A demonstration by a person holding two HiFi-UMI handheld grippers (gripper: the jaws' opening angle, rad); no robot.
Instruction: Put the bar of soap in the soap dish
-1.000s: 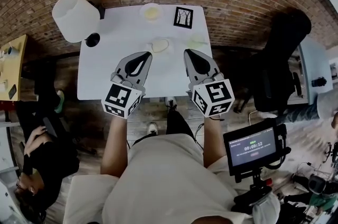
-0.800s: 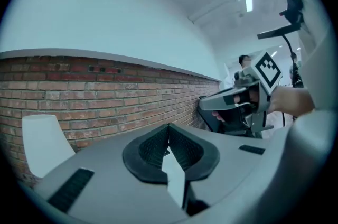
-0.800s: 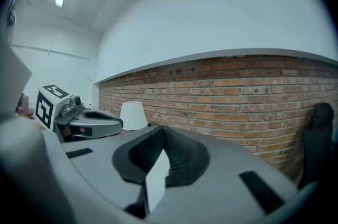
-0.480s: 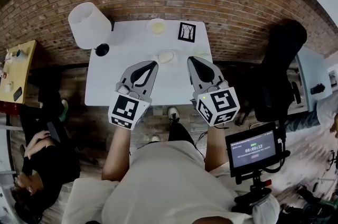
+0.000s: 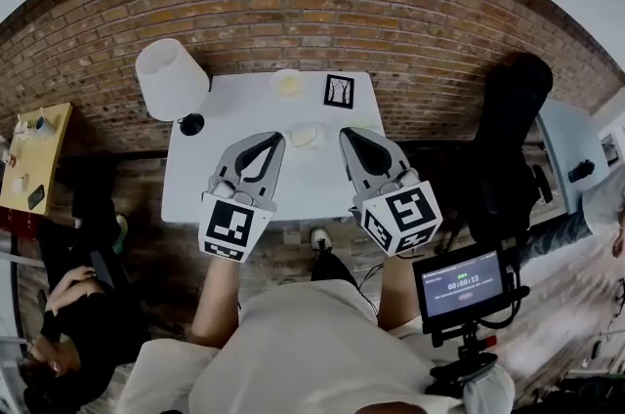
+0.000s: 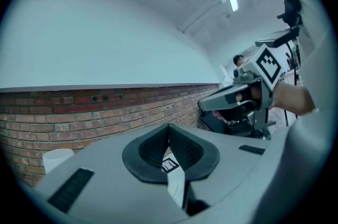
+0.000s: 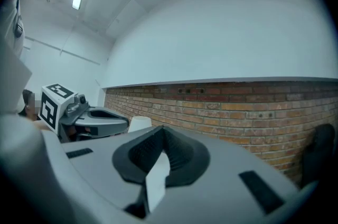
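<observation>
We hold both grippers level above the near edge of the white worktop, and neither one touches anything on it. The left gripper has its jaws pressed together with nothing in them. In its own view the dark pads meet at the tip, and only a sliver of worktop and the marker card show through the slot below. The right gripper is the same, with its jaws closed on nothing and their tips meeting in front of the brick wall.

Two pale things lie on the worktop, apart from each other. A round one with a yellowish middle sits near the far edge, just beside the marker card. An oval one lies nearer us, between the two gripper tips and clear of both. From this height we cannot tell which is the soap and which is the dish, or whether one already lies in the other.

A lamp with a white shade stands at the far left corner of the worktop. A small monitor sits on a stand at our right.
</observation>
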